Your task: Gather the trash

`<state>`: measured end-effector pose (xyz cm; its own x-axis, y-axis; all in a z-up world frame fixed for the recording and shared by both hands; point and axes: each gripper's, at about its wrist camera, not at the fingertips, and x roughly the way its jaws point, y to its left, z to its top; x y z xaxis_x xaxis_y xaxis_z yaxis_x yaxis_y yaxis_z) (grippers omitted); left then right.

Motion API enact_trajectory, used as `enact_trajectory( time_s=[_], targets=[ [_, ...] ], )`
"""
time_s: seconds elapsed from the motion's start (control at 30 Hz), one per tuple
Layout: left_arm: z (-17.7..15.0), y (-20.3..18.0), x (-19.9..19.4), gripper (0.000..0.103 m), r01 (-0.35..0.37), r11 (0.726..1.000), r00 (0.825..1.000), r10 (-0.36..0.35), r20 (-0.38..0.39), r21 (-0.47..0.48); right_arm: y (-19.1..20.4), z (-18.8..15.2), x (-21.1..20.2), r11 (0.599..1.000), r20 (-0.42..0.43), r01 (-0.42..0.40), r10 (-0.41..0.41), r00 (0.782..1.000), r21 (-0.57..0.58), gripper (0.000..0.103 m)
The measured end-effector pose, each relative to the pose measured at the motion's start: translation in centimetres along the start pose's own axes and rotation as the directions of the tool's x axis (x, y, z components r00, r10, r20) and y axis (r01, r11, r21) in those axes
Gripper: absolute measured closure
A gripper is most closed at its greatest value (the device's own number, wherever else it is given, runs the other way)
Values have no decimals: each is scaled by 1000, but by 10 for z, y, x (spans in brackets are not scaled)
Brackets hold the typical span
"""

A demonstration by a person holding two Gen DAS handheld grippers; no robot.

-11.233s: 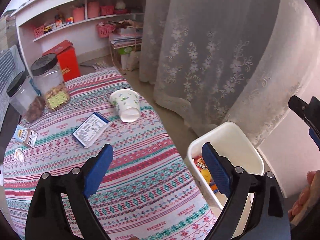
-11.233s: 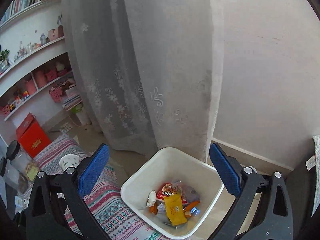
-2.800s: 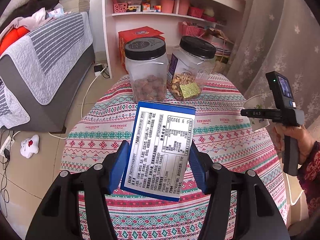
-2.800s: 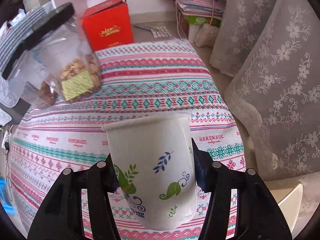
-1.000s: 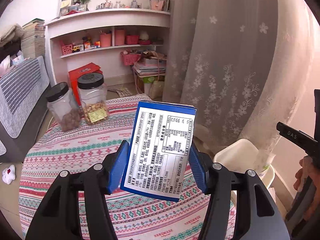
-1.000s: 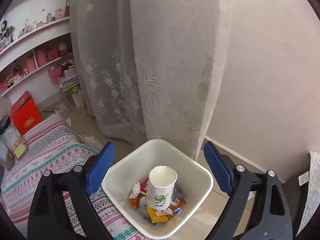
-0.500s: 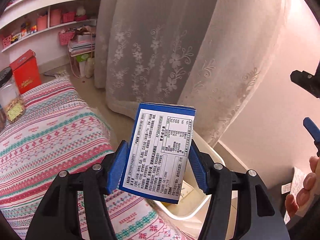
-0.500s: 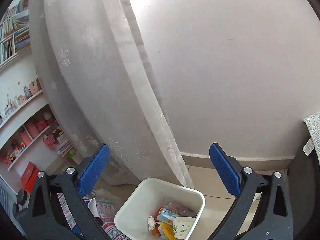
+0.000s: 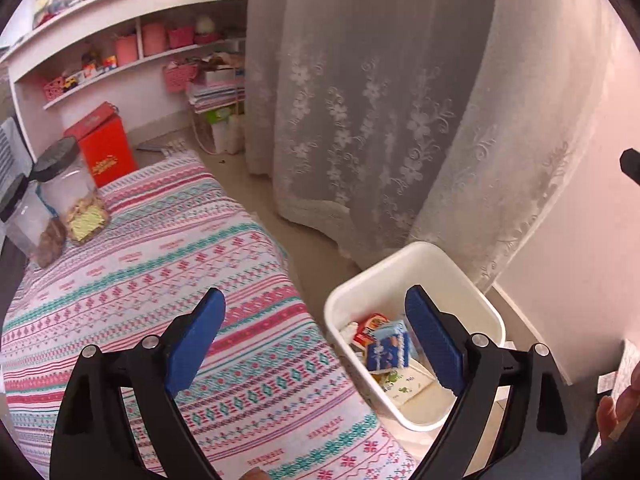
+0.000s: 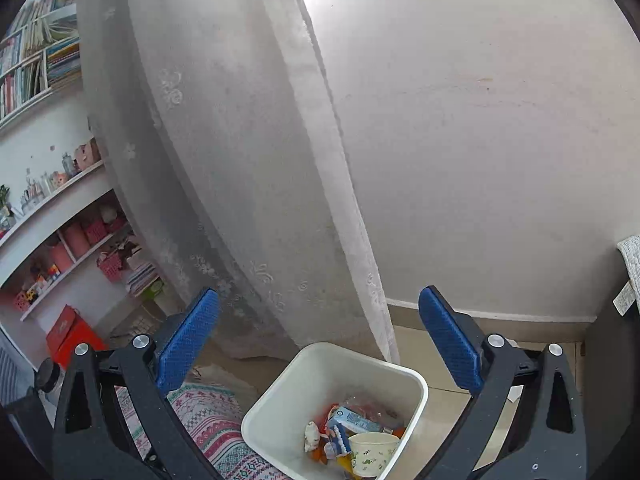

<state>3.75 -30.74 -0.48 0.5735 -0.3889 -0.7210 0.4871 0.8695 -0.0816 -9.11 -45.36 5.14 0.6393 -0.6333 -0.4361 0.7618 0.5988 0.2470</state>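
A white square bin [image 9: 400, 268] stands on the floor beside the table, at the foot of the curtain. A blue carton [image 9: 386, 346] lies inside it on top of wrappers, next to a white paper cup with green leaves [image 10: 372, 454]. The bin also shows in the right wrist view [image 10: 332, 360], with the carton [image 10: 352, 420] in it. My left gripper [image 9: 316, 336] is open and empty, above the table edge and the bin. My right gripper [image 10: 318, 340] is open and empty, high above the bin.
A round table with a striped patterned cloth [image 9: 160, 264] holds two clear jars with black lids [image 9: 68, 196]. A lace curtain [image 9: 380, 100] hangs behind the bin. White shelves [image 9: 132, 52] and a red box [image 9: 104, 152] stand beyond the table.
My left gripper has opened and let go of the blue carton, which now lies in the bin. The right gripper stays open above the bin.
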Motion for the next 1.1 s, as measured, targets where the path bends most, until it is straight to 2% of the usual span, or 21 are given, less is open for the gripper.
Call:
enact_trajectory(
  time_s=[0.13, 0.27, 0.37, 0.47, 0.6, 0.73, 0.8, 0.93, 1.1],
  targets=[
    [2, 42, -34, 9, -125, 992, 987, 128, 92, -35, 37, -18, -5, 995, -26, -60, 58, 998, -79, 7],
    [-3, 85, -60, 7, -239, 967, 959, 249, 136, -82, 73, -39, -12, 981, -67, -127, 118, 991, -144, 7],
    [-13, 116, -73, 7, -331, 936, 928, 346, 141, -119, 103, -55, -18, 963, -98, -179, 162, 982, -199, 7],
    [-25, 143, -84, 7, -420, 896, 887, 439, 145, -143, 132, -74, -27, 942, -124, -231, 206, 971, -245, 7],
    [-41, 172, -95, 7, -482, 861, 853, 504, 137, -164, 164, -101, -41, 907, -162, -290, 251, 954, -306, 7],
    [-55, 199, -104, 7, -511, 837, 834, 538, 123, -194, 193, -126, -58, 874, -158, -312, 272, 949, -373, 7],
    [-61, 214, -108, 7, -517, 829, 830, 546, 111, -215, 202, -134, -65, 859, -161, -331, 291, 943, -391, 7],
    [-73, 241, -113, 7, -510, 813, 831, 550, 83, -279, 218, -148, -74, 824, -181, -384, 339, 923, -416, 7],
    [-81, 269, -116, 7, -484, 802, 845, 533, 51, -350, 232, -157, -79, 790, -188, -424, 380, 906, -443, 7]
  ],
)
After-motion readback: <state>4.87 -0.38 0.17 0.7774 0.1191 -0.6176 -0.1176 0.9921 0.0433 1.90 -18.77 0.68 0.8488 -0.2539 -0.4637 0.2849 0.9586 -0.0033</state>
